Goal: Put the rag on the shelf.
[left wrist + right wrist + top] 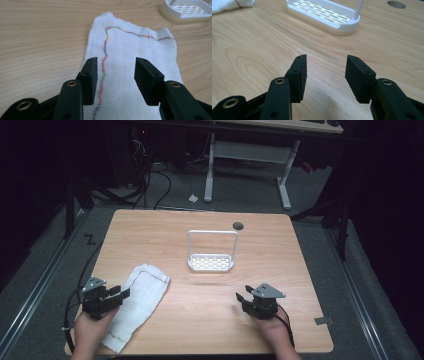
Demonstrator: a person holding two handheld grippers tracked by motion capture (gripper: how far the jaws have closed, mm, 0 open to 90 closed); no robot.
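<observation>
1. we log our left gripper (115,70), jaws released, above the white cloth (136,302) at the table (200,330) front left.
2. our right gripper (325,72), jaws released, over bare wood.
3. white rack (211,262), mid-table.

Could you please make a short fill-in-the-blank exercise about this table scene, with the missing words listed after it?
1. The white cloth lies under the ____ gripper.
2. The jaws of the right gripper stand ____, above bare wood.
3. The white rack has a slotted base and a tall ____ arching over it.
4. The stitching along the cloth's edge is ____, not plain white.

Missing words: left; open; handle; multicoloured
</observation>
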